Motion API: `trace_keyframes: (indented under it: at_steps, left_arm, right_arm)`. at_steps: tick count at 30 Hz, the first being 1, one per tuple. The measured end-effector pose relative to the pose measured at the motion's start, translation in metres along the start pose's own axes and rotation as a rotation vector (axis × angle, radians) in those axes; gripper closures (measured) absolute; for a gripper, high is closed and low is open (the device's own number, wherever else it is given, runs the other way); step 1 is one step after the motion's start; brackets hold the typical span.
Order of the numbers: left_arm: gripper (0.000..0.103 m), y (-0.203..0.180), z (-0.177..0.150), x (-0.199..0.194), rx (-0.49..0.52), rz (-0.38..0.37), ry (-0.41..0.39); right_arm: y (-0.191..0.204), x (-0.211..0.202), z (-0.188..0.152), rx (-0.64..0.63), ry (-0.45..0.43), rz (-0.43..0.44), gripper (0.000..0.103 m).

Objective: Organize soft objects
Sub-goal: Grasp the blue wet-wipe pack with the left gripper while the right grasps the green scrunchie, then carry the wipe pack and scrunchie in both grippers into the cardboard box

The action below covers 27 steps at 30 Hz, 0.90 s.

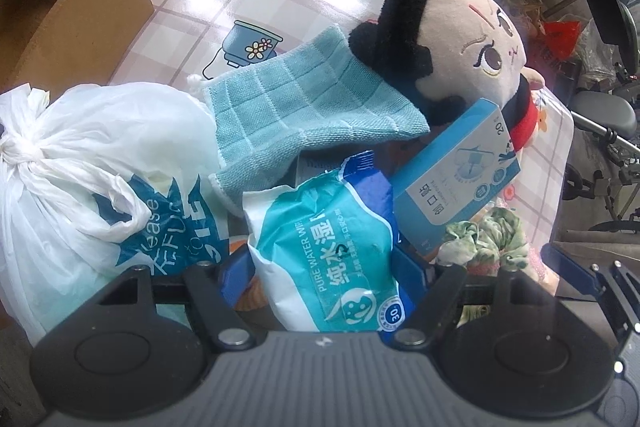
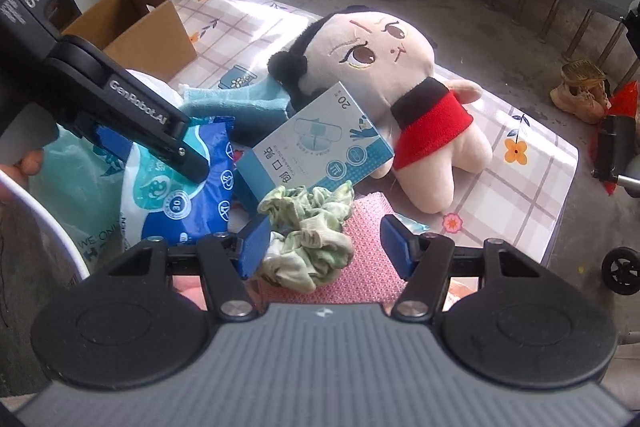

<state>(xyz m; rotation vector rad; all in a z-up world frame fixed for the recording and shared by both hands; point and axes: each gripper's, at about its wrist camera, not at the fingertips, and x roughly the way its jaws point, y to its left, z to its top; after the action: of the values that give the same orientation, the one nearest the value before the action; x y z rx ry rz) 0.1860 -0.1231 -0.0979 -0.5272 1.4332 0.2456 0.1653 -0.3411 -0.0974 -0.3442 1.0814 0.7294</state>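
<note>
My left gripper pinches the wet wipes pack, just left of the blue box. My right gripper is spread around the green scrunchie, below the box, not pressing. Plush doll lies behind the box on the worktop.

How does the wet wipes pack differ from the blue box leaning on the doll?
The wet wipes pack is a soft, crinkled pouch; the blue box is stiff, flat-sided card. The pack sits between the left tongs; the box is free, propped tilted against the plush doll. Both are blue and white with printed text.
</note>
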Motion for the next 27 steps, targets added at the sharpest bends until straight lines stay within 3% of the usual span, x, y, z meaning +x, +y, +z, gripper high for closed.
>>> trace_keyframes:
  at_steps: [1,3,4,9,16,18,27]
  left_arm:
    - [0.027,0.000,0.000,0.000,-0.002,0.001,0.002]
    - [0.027,0.000,-0.001,0.000,-0.008,0.001,0.006]
    - [0.026,-0.001,-0.001,0.000,-0.008,0.003,0.008]
    - [0.010,-0.011,-0.002,0.003,0.003,-0.004,0.025]
    - [0.009,-0.023,-0.003,0.019,0.008,0.020,0.066]
    - [0.021,-0.023,-0.005,0.022,0.014,0.044,0.072]
    - [0.039,-0.013,-0.013,0.006,0.014,-0.016,0.055]
  right_arm:
    - [-0.001,0.004,0.001,-0.004,0.016,-0.001,0.053]
    - [-0.002,0.009,-0.001,-0.001,0.040,0.005,0.080]
    - [-0.002,0.008,-0.002,0.007,0.044,0.002,0.083]
    - [-0.003,0.000,-0.014,0.035,0.055,-0.007,0.086]
    - [-0.002,-0.003,-0.020,0.074,0.050,-0.012,0.086]
    - [-0.004,-0.003,-0.020,0.089,0.046,-0.011,0.086]
    - [-0.012,-0.012,-0.017,0.151,0.021,0.021,0.090]
